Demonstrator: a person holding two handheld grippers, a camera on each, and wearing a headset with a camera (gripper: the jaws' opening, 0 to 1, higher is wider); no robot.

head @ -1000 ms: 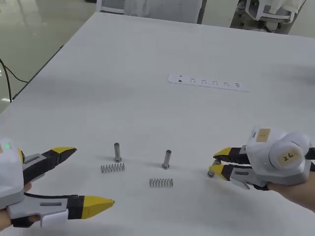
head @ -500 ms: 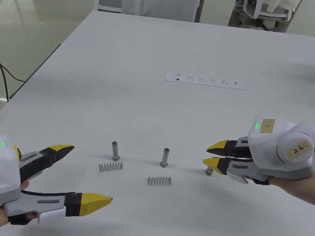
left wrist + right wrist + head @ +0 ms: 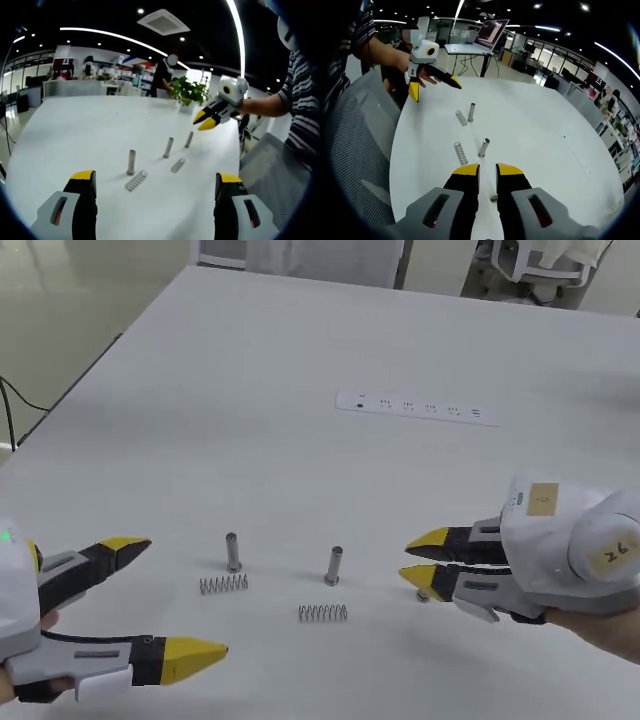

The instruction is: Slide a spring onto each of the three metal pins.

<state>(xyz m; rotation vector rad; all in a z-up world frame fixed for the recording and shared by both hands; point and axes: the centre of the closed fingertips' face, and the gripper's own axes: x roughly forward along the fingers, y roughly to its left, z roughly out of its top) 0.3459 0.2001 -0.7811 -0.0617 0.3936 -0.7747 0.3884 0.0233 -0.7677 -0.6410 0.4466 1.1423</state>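
**Two hand-held grippers over three pins and two loose springs.**
We see the left gripper (image 3: 189, 595) at the near left, its jaws spread wide and empty. The right gripper (image 3: 405, 558) at the near right has its jaws a narrow gap apart, with nothing visibly gripped. Three metal pins stand upright in a row on the white tabletop (image 3: 300, 460): the left pin (image 3: 232, 551), the middle pin (image 3: 335, 566) and the right pin (image 3: 423, 594), just under the right gripper's tips. One spring (image 3: 223, 584) lies on its side just in front of the left pin, and a second spring (image 3: 322, 613) just in front of the middle pin. A power strip (image 3: 415, 408) lies farther back.
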